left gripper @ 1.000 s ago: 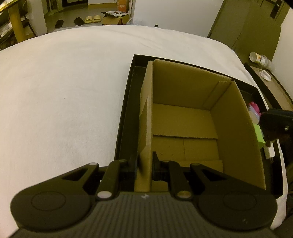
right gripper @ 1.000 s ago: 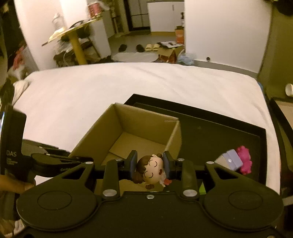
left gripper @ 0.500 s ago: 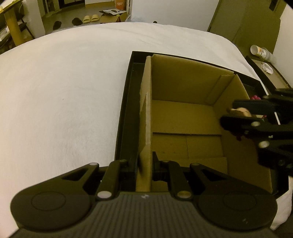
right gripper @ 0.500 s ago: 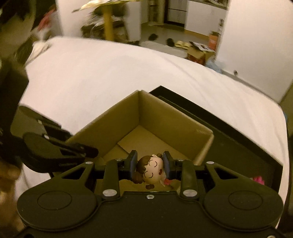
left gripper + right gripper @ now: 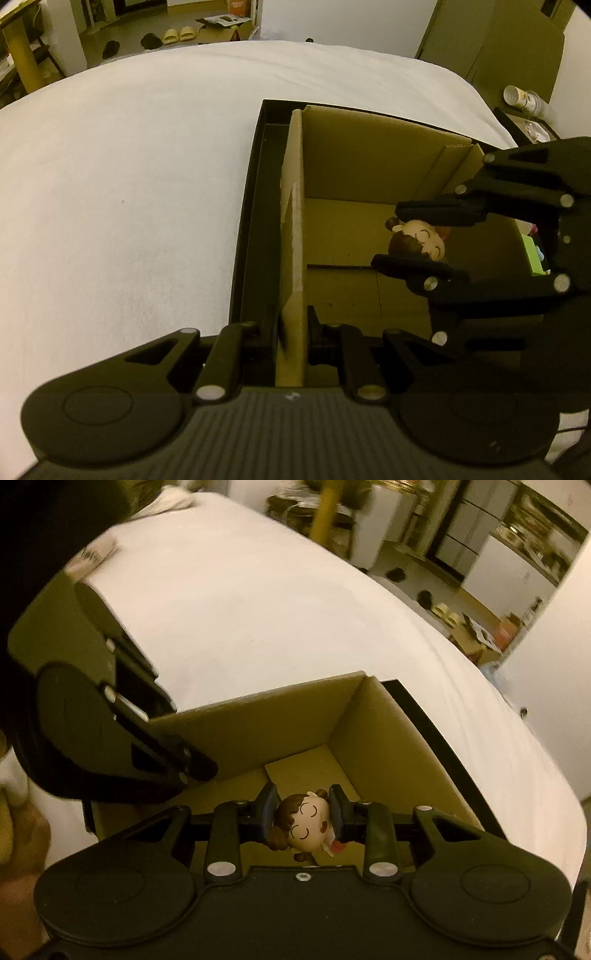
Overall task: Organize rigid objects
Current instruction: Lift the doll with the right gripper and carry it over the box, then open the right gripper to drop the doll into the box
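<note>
Holding the figurine [image 5: 308,825] over the open cardboard box [image 5: 369,177], our right gripper [image 5: 417,240] now reaches well inside the box's opening, where a second ago it was only at the far right edge of the left wrist view. It has also rolled, so its fingers now lie one above the other in that view, and the figurine's head is clamped sideways between the pads (eyes closed, brown hair). Our left gripper [image 5: 293,328] has not shifted: its jaws are pinched tight on the box's near-left wall. The box sits in a black tray [image 5: 255,221] on the white bed [image 5: 129,184].

To the right, behind the right gripper, a green object [image 5: 533,254] and something pink show only in slivers, too hidden for us to name. Below its head the figurine is mostly covered by the gripper frame. The background of the right wrist view is smeared with motion blur.
</note>
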### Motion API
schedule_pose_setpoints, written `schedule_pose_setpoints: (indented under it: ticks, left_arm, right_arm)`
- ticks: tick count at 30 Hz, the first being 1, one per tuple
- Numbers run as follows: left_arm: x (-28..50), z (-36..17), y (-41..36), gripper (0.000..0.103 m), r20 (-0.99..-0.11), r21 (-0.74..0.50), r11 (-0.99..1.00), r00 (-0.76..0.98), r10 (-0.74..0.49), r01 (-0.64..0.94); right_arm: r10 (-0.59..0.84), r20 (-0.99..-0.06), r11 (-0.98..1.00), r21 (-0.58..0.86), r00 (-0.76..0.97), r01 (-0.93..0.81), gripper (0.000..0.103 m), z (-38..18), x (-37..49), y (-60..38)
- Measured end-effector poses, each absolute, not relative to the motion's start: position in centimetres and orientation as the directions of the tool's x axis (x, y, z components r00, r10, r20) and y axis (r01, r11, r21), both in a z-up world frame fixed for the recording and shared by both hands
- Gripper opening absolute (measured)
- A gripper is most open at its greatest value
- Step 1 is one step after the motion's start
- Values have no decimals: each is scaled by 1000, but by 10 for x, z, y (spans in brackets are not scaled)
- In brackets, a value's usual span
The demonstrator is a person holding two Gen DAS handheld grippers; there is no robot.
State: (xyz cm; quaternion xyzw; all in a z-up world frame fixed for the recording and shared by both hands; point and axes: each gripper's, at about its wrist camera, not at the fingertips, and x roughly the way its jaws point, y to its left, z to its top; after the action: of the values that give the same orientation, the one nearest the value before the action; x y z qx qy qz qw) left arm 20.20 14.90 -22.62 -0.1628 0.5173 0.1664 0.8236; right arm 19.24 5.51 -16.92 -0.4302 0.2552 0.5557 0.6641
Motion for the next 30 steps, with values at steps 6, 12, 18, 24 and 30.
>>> schedule_pose_setpoints:
  ticks: [6, 12, 18, 24, 30]
  left_arm:
    - [203, -228, 149, 12, -907, -91, 896, 407, 105, -434]
    - [203, -229, 151, 13, -907, -101, 895, 411, 97, -434]
    - [202, -229, 151, 13, -906, -105, 892, 411, 96, -440]
    - [202, -229, 151, 13, -905, -106, 891, 413, 97, -441]
    - [202, -228, 151, 13, -907, -104, 891, 410, 98, -442]
  right_arm:
    - [521, -819, -131, -355, 240, -926, 31, -176, 179, 56]
    - [536, -805, -259, -445, 256, -857, 31, -182, 158, 54]
    - [569, -778, -302, -500, 268, -812, 31, -183, 150, 50]
    - [584, -764, -275, -505, 275, -818, 31, -176, 151, 40]
    - [581, -760, -177, -468, 292, -866, 36, -161, 163, 27]
